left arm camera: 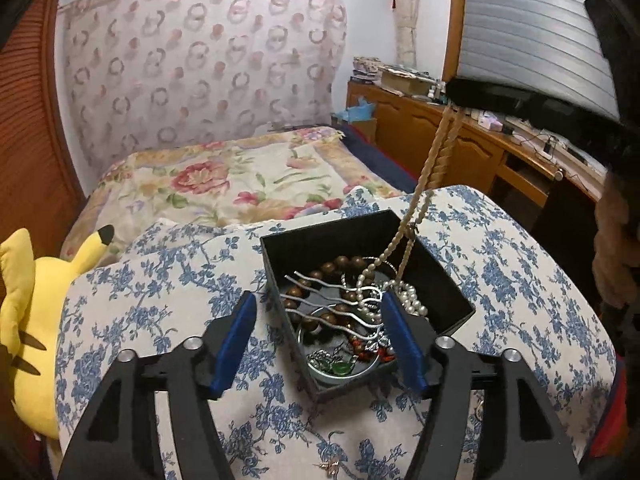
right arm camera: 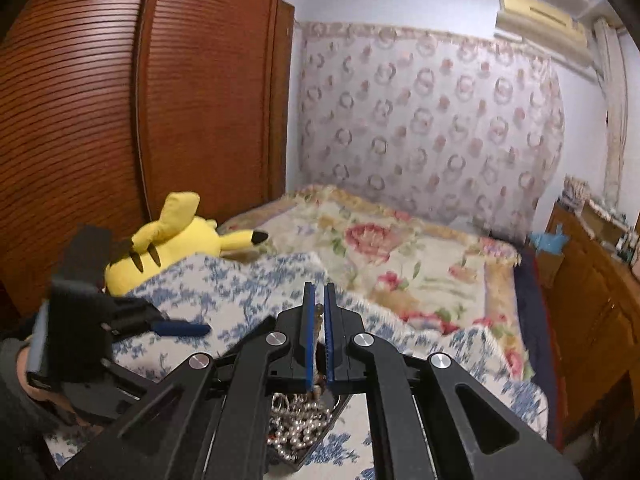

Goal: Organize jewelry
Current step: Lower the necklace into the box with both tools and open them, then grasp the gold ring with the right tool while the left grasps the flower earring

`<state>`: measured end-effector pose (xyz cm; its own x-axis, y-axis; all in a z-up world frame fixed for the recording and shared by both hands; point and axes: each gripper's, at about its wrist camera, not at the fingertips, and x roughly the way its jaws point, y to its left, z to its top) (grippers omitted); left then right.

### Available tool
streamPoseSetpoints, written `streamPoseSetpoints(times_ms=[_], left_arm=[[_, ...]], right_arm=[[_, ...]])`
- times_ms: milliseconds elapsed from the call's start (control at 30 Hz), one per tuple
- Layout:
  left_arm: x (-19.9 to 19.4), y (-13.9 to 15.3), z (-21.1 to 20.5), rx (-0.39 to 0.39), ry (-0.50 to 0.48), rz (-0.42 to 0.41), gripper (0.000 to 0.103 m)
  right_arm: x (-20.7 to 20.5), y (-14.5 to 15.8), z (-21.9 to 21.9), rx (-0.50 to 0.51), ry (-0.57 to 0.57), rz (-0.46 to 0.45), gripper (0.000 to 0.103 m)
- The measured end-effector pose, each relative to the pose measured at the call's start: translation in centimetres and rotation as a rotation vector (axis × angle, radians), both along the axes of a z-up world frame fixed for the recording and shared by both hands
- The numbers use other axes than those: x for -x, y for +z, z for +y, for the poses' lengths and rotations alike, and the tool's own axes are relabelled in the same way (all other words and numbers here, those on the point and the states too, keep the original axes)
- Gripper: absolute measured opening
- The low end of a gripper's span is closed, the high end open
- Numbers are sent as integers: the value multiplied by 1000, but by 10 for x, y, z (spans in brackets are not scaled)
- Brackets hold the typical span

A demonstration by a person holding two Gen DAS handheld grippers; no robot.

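Left tool: wide open, holding nothing, low over the near corner of a black box resting on a blue-flowered cushion. One blue pad left of the box on the cloth, the other over its right inside. In the box: brown wooden beads, wavy silver hairpin, heaped pearls, a round tin with red and green pieces.

Right tool: nearly closed, pinching a pearl necklace. Strand hanging down taut from above, lower end still among the heap in the box. Seen below the right tool: pearls and silver chain.

Yellow plush toy at the cushion's left edge. Flowered bedspread behind.
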<state>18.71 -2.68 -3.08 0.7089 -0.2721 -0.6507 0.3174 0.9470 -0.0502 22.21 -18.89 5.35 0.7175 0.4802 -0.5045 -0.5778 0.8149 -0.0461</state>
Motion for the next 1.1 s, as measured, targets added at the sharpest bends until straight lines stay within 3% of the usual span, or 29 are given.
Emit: streamPoseSetpoints(times_ms=[100,200,400,633,767,1100], left_arm=[[4,1,2,1,7,0,67],[9,1,4,-1,15,-4,70],[27,-1,9,-10,28,-6,74],[55,-11,20,-22,44,9,78],[69,-22,27,-25,50,33,82],[84,-59,35,-57,56,123,82]], right_arm=[[1,-12,-1,4,-9,22,8],[6,-18,-3,10,-16,26,19],[29,-30,-15,11,-19,45,19],[70,-66,-31,29,-17,113,20],[87,-92,-38,46,-22,174,33],[114,-146,-25,163,45,294,33]])
